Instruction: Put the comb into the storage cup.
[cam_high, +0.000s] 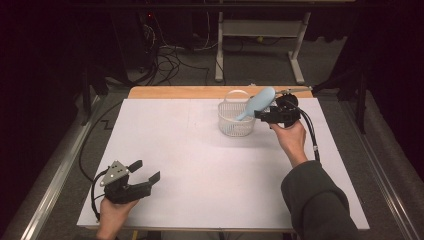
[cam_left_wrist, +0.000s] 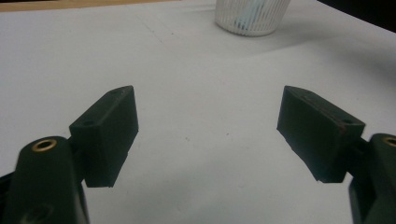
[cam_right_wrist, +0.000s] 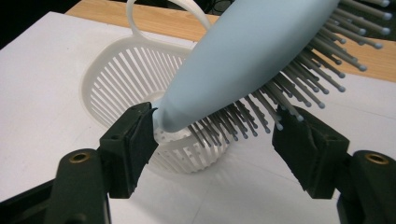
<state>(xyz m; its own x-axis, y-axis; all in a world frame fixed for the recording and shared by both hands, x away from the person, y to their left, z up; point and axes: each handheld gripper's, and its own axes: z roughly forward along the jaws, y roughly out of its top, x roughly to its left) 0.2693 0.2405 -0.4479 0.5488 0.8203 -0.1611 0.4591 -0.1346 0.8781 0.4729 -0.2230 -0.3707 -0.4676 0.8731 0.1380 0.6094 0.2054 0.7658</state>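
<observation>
A: What sits nearest the person?

B: The left gripper (cam_high: 148, 170), at the near left corner of the white table (cam_high: 200, 165), held in the person's left hand (cam_high: 112, 212). Its jaws are spread wide with nothing between them; in the left gripper view only bare white surface lies in the gap, and the grey three-cornered plate rides on top of it in the high view.

A: And the right side?

B: A grey sleeve (cam_high: 315, 200) comes in from the bottom right, and the right hand (cam_high: 290, 137) reaches forward to the far right part of the table, holding the right gripper (cam_high: 260, 115) just beside the basket. A black cable (cam_high: 311, 131) trails back from it along the wrist.

A: Is that gripper gripping anything?

B: Its jaws stand apart. In the right gripper view the pale blue hairbrush (cam_right_wrist: 247, 56) lies between them: the narrow handle end touches the left jaw, while the bristles (cam_right_wrist: 280, 93) point toward the right jaw. I cannot tell whether the right jaw presses on the bristles, so I cannot tell if the brush is truly pinched.

A: Where is the brush relative to the basket?

B: It is tilted, handle end low over the opening of the white slatted basket (cam_high: 235, 120), head raised up and to the right past the rim. The basket stands upright on the table, its handle loop arching at the far side.

A: Beyond that?

B: A strip of wooden edge (cam_high: 200, 92) shows along the table's far side, then a dim floor with cables and the legs of another table.
</observation>
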